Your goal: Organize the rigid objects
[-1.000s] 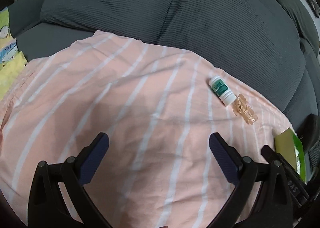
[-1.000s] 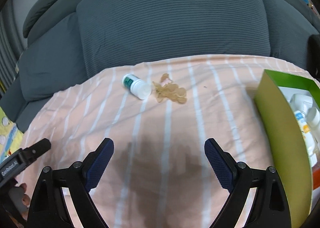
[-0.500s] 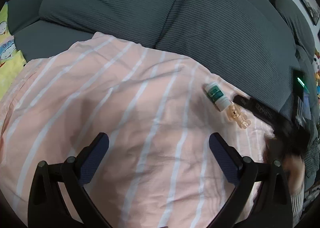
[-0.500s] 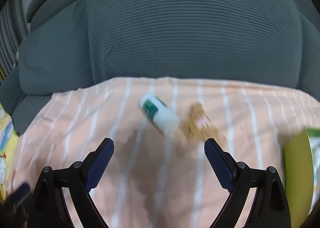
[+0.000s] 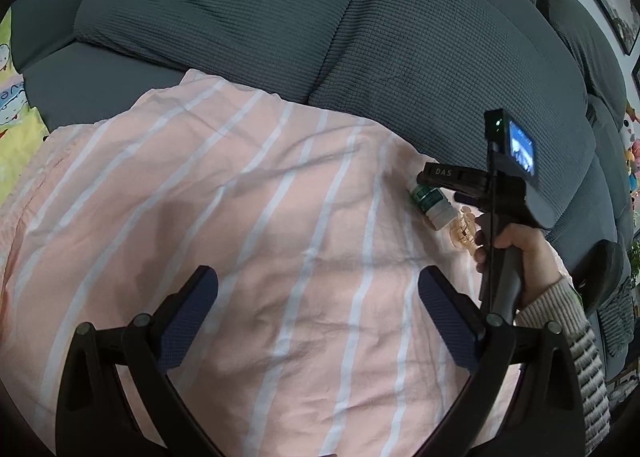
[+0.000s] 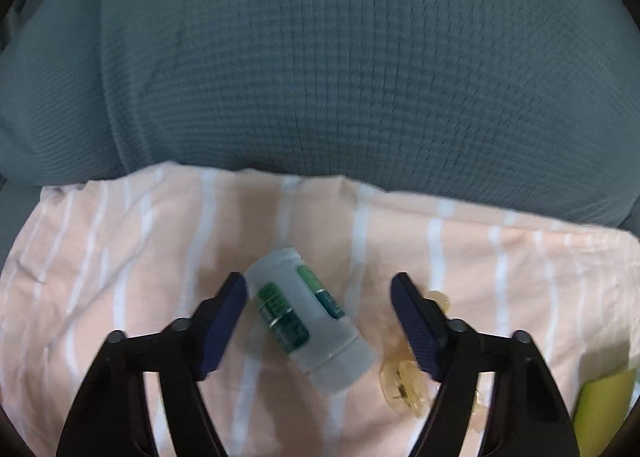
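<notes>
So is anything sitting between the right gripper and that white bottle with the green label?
Nothing visible. The white bottle already lies on its side between the right gripper's closing jaws, pads not yet on it. The amber hair clip lies close by its cap end, partly behind the right-hand jaw.

I see a peach cloth with white stripes (image 5: pixel 248 225) spread over the seat of a grey sofa (image 5: pixel 420 57), wrinkled across its middle. At the sofa's left end lies yellow cartoon-print fabric (image 5: pixel 8 97).
</notes>
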### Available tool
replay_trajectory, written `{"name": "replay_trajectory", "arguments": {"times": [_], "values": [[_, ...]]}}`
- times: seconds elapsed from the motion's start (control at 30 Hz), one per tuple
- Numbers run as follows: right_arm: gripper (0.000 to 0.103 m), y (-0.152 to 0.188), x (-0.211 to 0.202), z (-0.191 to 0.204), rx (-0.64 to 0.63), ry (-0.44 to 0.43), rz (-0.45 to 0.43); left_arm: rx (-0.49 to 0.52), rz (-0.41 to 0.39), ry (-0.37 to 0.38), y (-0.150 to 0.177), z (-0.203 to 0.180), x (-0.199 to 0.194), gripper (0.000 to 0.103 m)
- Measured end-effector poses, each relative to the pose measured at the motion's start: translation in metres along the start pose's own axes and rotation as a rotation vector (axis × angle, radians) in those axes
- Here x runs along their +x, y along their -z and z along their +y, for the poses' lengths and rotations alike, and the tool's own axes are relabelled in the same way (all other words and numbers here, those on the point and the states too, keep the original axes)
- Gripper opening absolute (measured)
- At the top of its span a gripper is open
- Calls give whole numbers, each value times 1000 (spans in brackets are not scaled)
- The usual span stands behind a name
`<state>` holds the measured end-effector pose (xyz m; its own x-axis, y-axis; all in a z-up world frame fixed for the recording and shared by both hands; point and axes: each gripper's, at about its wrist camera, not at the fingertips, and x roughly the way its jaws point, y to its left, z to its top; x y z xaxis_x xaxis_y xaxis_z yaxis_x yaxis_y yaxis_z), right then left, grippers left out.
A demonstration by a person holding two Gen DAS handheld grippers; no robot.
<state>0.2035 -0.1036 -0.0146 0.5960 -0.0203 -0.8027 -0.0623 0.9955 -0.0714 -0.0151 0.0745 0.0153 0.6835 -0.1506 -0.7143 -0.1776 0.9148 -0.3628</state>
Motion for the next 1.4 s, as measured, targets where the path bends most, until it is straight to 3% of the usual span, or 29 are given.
{"name": "replay_trajectory", "arguments": {"times": [0.1,0.23,0.33,0.47,0.63,0.77,0.9,1.03,1.2,1.33,1.4], "values": [[69,2,13,-7,43,-43,29,-12,4,-2,-1,5,0,100],[47,9,25,-3,28,-63,58,-25,10,-5,-3,8,3,100],[43,17,20,4,-7,-39,40,-30,9,-11,-3,9,4,100],[42,34,-10,-2,31,-188,5,-34,12,-3,0,6,5,100],[41,77,-61,-29,152,-322,-23,1,8,-28,6,-4,6,100],[41,112,-87,-43,202,-350,-28,6,31,-29,14,-10,11,100],[41,142,-104,-39,200,-314,-22,37,48,-14,22,-21,16,100],[41,176,-129,-40,162,-193,-75,72,62,-17,30,-32,20,100],[42,189,-130,-53,197,-272,-5,93,106,11,43,-42,28,99],[59,188,-136,-63,222,-301,1,85,139,62,51,-47,30,99],[60,190,-138,-69,254,-311,-9,80,157,91,55,-51,32,99]]}}
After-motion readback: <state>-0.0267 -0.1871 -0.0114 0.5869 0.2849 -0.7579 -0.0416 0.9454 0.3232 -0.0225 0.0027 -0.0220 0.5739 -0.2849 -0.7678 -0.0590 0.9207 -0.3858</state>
